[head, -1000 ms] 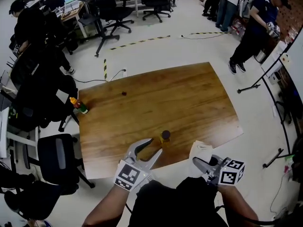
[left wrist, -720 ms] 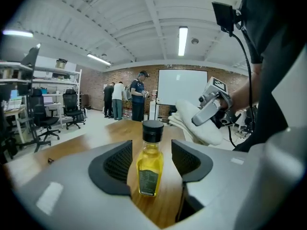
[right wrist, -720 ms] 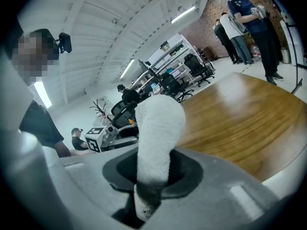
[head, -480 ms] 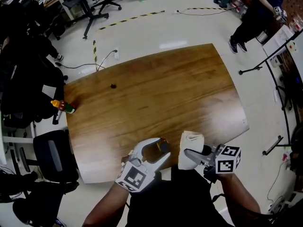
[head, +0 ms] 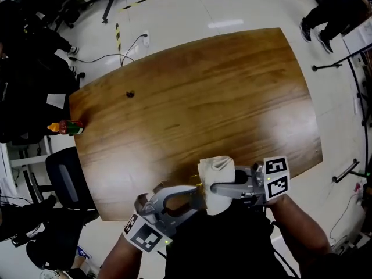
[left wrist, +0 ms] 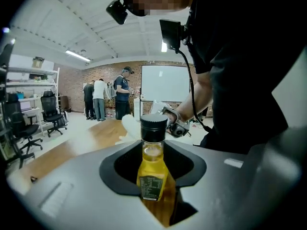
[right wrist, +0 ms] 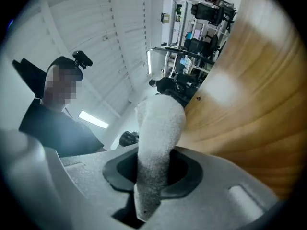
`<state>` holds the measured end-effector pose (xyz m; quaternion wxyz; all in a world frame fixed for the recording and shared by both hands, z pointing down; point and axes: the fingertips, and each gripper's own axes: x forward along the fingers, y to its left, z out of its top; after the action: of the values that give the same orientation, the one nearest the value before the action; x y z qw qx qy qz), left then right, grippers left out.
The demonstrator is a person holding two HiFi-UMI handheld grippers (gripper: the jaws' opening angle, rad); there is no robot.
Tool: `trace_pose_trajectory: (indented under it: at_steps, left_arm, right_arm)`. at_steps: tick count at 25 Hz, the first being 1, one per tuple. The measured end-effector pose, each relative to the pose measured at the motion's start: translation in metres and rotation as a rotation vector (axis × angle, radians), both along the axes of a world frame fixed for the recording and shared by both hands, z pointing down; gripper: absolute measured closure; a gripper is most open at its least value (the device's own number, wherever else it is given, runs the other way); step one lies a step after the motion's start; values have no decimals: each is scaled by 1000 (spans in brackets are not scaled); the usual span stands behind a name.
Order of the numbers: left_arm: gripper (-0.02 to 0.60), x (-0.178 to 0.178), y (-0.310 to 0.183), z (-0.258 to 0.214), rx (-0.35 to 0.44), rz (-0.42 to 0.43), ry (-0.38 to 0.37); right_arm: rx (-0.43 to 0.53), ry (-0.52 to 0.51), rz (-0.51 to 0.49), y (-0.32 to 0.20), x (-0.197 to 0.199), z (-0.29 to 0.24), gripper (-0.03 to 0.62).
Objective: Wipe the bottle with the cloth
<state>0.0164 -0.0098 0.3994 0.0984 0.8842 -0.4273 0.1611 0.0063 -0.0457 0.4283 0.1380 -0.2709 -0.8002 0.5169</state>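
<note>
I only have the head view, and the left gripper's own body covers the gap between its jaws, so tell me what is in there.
Observer: The left gripper view shows the left gripper with its jaws, which have just been closing, on an upright clear bottle of yellow liquid with a black cap.
Operator: Now report the right side's grip.
Observer: In the right gripper view the right gripper has its jaws pinched on a white terry cloth, with a short tail sticking out toward the camera.
Operator: Say how cloth and bottle stand.
Observer: In the left gripper view the cloth rises just behind the bottle's neck; whether they touch is unclear.
</note>
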Motion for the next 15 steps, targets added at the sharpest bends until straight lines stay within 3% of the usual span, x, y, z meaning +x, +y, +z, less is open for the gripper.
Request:
trace_pose_trajectory:
  at_steps: [3, 7, 15]
  left_arm:
    - [433, 0, -3, -2, 11, -18, 25]
    - [432, -2, -3, -2, 37, -39, 54]
    - [433, 2, -7, -3, 81, -59, 95]
  right_arm:
    - [19, 24, 2, -3, -3, 10, 522]
    - [121, 95, -2, -3, -5, 32, 523]
    - [436, 349, -45, -5, -9, 86, 523]
